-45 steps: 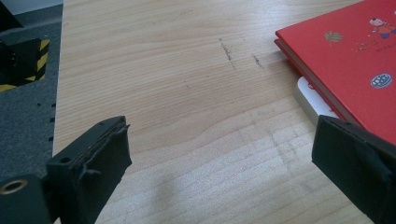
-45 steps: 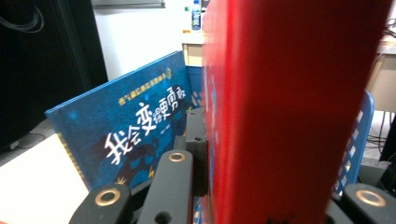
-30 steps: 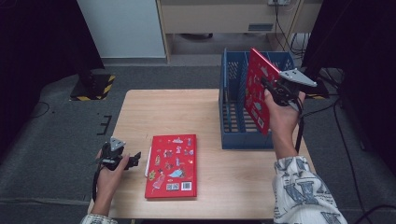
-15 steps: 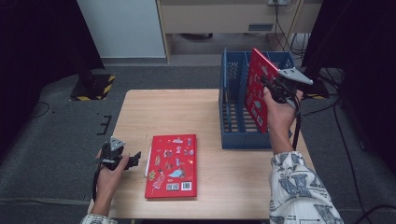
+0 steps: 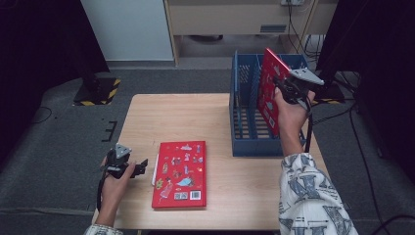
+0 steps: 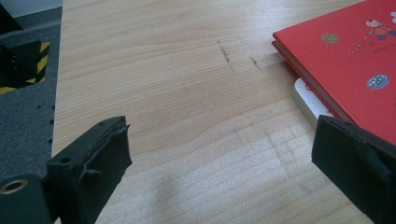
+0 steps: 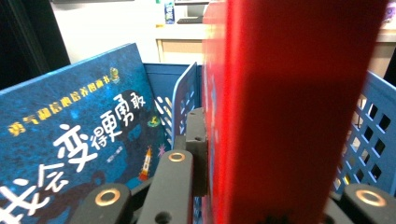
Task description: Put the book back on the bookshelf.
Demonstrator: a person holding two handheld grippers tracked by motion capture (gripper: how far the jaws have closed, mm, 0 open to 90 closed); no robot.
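Your right gripper (image 5: pixel 283 93) is clamped tight on the red book (image 5: pixel 270 95), jaws pinching its cover edge, book held upright and slightly tilted over the blue rack (image 5: pixel 240 117). The book's lower corner is down inside the rack; the upper part sticks out above the rack's rim. The gripper grabs it near the top, on the side away from the rack's left wall.

Versus a second ago: book and right gripper sit a little lower and closer into the rack; grip unchanged. Your left gripper (image 5: pixel 139 168) hasn't shifted.

The left gripper is open, jaws wide apart with nothing between them, resting on the table (image 5: pixel 195 112) well left of the rack. Second red book (image 5: pixel 180 174) lies flat just beside it, between it and the rack.

The right gripper view shows a blue book (image 7: pixel 79 140) already standing in the rack, next to a divider (image 7: pixel 184 105) — you can't make that out from the high view. The left gripper view shows a white edge (image 6: pixel 310 100) poking out under the flat red book (image 6: pixel 345 70).
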